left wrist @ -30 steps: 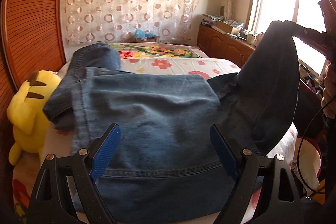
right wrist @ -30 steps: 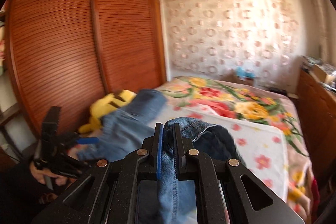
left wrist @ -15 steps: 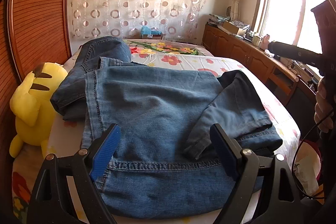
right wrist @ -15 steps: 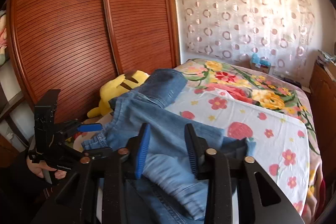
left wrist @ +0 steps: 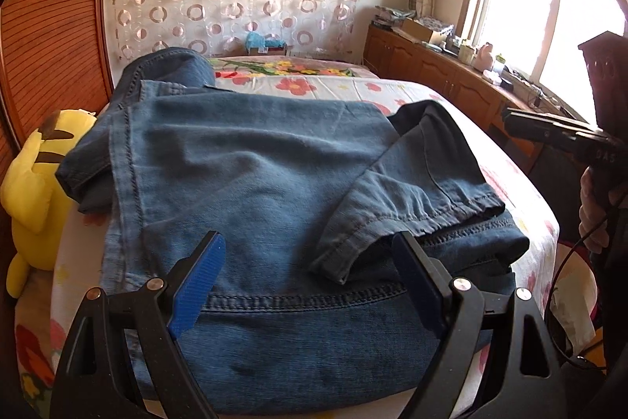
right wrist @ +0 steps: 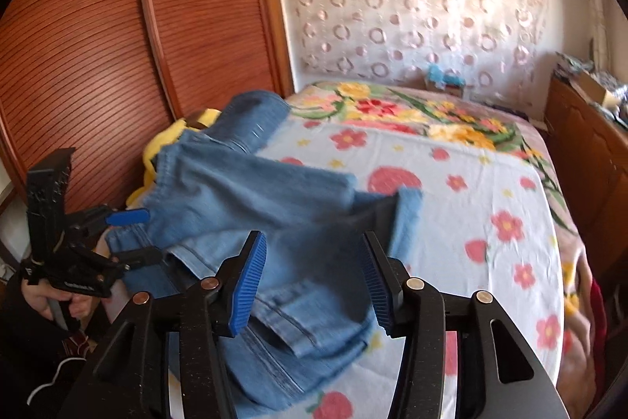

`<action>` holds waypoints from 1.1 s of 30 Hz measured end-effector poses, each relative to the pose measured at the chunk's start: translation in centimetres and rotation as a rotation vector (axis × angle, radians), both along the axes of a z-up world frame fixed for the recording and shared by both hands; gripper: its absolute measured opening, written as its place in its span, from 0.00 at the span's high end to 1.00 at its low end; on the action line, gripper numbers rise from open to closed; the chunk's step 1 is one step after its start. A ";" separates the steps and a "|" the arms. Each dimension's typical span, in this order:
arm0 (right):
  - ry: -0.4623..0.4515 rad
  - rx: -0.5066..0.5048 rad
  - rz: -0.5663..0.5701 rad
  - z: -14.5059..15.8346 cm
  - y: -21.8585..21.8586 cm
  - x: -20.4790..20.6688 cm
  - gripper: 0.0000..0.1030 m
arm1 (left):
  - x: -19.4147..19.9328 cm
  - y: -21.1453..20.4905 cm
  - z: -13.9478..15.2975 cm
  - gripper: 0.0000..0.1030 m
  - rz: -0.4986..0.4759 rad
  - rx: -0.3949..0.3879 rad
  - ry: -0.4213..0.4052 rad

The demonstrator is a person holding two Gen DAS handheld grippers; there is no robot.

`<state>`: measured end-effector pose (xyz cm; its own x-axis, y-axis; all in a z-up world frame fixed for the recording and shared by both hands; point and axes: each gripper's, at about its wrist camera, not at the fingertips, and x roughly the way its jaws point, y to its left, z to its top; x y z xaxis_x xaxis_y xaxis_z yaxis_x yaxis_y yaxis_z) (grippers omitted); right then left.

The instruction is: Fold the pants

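Note:
Blue denim pants (left wrist: 255, 183) lie spread on the bed, the hem end at the near edge. One leg (left wrist: 424, 191) is folded across the right side. My left gripper (left wrist: 308, 246) hovers open just above the near hem, nothing between its blue pads (left wrist: 196, 285). My right gripper (right wrist: 312, 246) is over the folded leg (right wrist: 314, 301) with its jaws opening; the cloth lies below them, free of the pads. In the left wrist view the right gripper (left wrist: 510, 122) sits off the bed's right side, a hand on it. The right wrist view shows the left gripper (right wrist: 133, 236) at the pants' (right wrist: 243, 191) left edge.
The bed (right wrist: 471, 203) has a floral sheet. A yellow plush toy (left wrist: 31, 183) sits at the left between the bed and the slatted wooden wardrobe (right wrist: 98, 46). A wooden cabinet (left wrist: 431, 65) with clutter runs under the window on the right.
My right gripper has let go of the pant leg, which dropped from the air onto the pants, and its jaws have spread. The left gripper stays open.

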<state>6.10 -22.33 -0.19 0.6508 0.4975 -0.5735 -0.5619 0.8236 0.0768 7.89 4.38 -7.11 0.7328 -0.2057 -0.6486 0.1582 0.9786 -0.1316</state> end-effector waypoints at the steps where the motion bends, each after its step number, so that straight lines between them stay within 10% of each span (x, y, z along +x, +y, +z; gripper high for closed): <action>1: 0.007 -0.001 -0.008 -0.1 0.1 0.0 0.50 | 0.0 -0.1 -0.1 0.15 -0.005 0.001 0.004; 12: 0.031 -0.006 -0.044 0.9 1.7 -0.9 0.50 | 0.3 -1.2 -0.9 0.16 -0.038 0.030 0.015; 21: 0.131 0.007 -0.043 -1.3 2.1 -0.9 0.50 | 1.1 -2.6 -1.3 0.58 -0.130 0.083 0.024; 33: 0.221 0.053 -0.013 -2.5 2.6 0.3 0.50 | 1.5 -2.8 -1.6 0.78 -0.117 0.114 0.013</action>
